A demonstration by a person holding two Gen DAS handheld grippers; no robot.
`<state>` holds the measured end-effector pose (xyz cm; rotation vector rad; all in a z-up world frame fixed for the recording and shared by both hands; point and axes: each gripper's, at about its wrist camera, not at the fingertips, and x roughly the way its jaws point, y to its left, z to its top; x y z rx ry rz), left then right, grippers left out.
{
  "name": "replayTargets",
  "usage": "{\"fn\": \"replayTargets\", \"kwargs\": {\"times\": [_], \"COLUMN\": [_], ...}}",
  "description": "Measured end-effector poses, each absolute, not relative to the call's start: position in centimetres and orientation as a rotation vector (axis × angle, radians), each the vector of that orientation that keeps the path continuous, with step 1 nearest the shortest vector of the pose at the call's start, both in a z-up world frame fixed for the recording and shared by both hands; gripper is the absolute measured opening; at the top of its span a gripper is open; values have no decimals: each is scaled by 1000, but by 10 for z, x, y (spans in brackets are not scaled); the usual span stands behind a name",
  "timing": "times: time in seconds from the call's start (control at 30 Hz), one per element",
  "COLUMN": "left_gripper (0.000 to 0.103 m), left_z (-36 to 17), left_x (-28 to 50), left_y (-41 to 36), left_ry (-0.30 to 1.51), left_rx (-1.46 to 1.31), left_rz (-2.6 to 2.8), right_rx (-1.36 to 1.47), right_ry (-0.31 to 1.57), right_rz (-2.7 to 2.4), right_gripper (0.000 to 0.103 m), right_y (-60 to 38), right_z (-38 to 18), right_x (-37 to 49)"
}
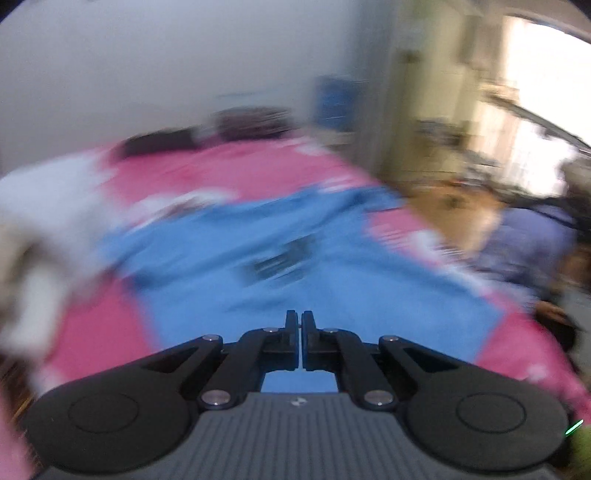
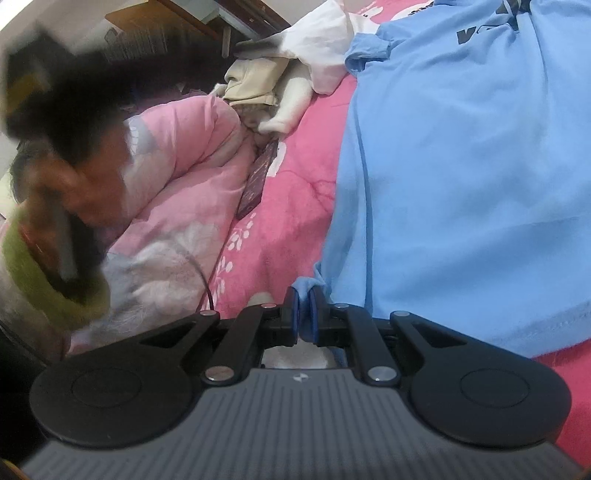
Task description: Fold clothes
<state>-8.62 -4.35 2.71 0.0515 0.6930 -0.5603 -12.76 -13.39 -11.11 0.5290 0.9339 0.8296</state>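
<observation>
Your right tongs point(image 2: 303, 295) are clamped on a bunched corner of the blue T-shirt point(image 2: 461, 177), a small tuft of light blue cloth standing up between the blue pads. Your left tongs point(image 1: 299, 317) are closed with nothing between the tips, held above the same shirt point(image 1: 295, 258), which in that heavily blurred view lies spread across the bed's pink sheet point(image 1: 229, 170). From the right tongs outward, the shirt fills the frame from 12 to 3 o'clock, flat on the pink sheet point(image 2: 295, 206), with black lettering point(image 2: 491, 22) near the top edge. Only the right view shows the detail at the side: one dark flat rectangular thing point(image 2: 258, 181) lying on the sheet at 11 o'clock, one pale pink quilt point(image 2: 177, 177) heaped at 10 o'clock, and, beyond it at 12 o'clock, a pile of white and beige garments point(image 2: 280, 74). At 9 o'clock a blurred hand with a green cuff point(image 2: 48, 280) holds the other tool. Only the left view shows the room beyond the bed: a bright window point(image 1: 543, 110) at 2 o'clock, a grey wall point(image 1: 147, 74) at 11 o'clock, and dark shapes point(image 1: 251, 122) at the bed's far edge. One blue shirt appears in both views.
</observation>
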Motion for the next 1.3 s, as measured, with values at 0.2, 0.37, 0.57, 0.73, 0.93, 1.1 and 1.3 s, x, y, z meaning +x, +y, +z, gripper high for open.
{"fn": "replayTargets", "kwargs": {"times": [0.2, 0.37, 0.57, 0.73, 0.93, 1.1, 1.3], "left_gripper": [10, 69, 85, 88, 89, 88, 85], "left_z": [86, 124, 131, 132, 130, 97, 35], "left_x": [-75, -68, -64, -57, -56, -61, -99], "left_y": [-207, -275, -265, -248, -173, -48, 59], "left_ry": [694, 652, 618, 633, 650, 726, 820], "left_rx": [-49, -163, -198, -211, -167, -259, -222], "left_rz": [-1045, -1195, -1155, -1093, -938, -534, -102], "right_rx": [521, 523, 541, 535, 485, 414, 191], "right_ry": [926, 933, 936, 926, 879, 842, 840], "right_rz": [827, 819, 819, 844, 844, 888, 994], "right_gripper": [7, 7, 7, 7, 7, 7, 7], "right_y": [-134, -133, -140, -135, -135, -128, -93], "right_z": [-108, -109, -110, -108, -98, -90, -91], "right_x": [-129, -128, -129, -129, -131, -134, -141]}}
